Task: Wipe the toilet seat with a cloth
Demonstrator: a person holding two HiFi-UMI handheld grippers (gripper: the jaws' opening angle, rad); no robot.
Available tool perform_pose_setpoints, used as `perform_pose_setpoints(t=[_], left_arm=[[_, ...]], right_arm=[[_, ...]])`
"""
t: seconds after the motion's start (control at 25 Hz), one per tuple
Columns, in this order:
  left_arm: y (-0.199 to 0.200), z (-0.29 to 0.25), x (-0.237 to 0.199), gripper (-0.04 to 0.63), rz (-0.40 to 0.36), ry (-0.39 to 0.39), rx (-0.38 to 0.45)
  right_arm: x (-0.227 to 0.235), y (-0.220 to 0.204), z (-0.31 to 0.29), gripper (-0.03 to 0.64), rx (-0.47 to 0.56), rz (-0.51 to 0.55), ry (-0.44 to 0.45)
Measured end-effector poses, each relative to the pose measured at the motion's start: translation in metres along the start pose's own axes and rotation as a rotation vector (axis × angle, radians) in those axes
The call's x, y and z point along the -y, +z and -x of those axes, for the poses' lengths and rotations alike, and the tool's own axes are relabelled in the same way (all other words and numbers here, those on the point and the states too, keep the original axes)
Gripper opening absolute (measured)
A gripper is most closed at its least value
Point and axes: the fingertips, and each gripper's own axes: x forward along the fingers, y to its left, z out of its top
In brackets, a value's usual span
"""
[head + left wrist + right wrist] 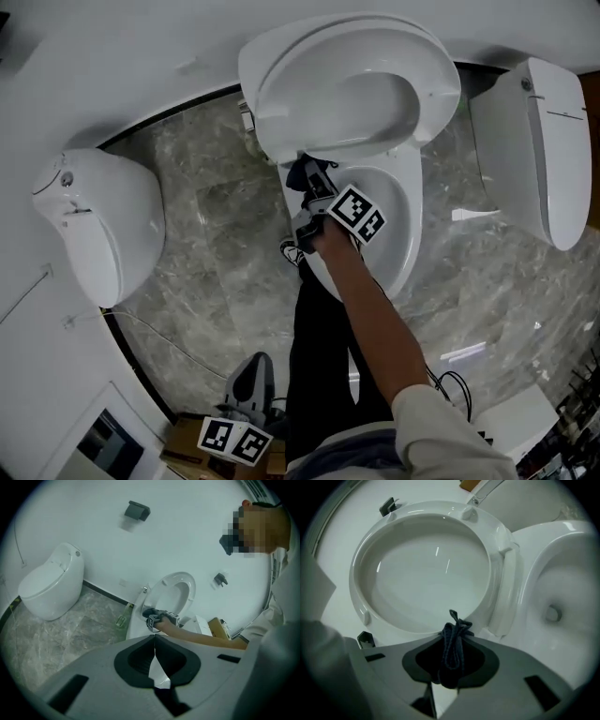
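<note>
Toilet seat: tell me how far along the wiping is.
Done: the toilet seat is raised and the right gripper is shut on a dark cloth. In hand: the cloth is near the raised seat's lower edge, above the bowl. Left: the wiping itself; no wiped patch shows, so progress around the ring cannot be told. The left gripper is shut, empty, held well back.

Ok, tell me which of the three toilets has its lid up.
The middle toilet, where the right gripper holds the dark cloth; the left toilet and right toilet are closed.
</note>
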Motion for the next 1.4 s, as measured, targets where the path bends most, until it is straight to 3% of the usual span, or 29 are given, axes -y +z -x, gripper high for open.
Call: perform_pose_setpoints(t=[0.36, 0.96, 1.4], left_arm=[[-0.004, -0.018, 0.000, 0.009, -0.033, 0.006, -0.009], [-0.016, -0.054, 0.037, 0.009, -0.015, -0.035, -0.052], [-0.008, -0.069, 0.063, 0.009, -0.075, -0.068, -0.070]], right_arm=[[0.043, 0.030, 0.015, 0.075, 0.055, -0.139, -0.016], [0.078, 0.102, 0.045, 0.075, 0.134, -0.196, -0.023], [0.077, 0.153, 0.060, 0.075, 0.179, -0.184, 0.001]])
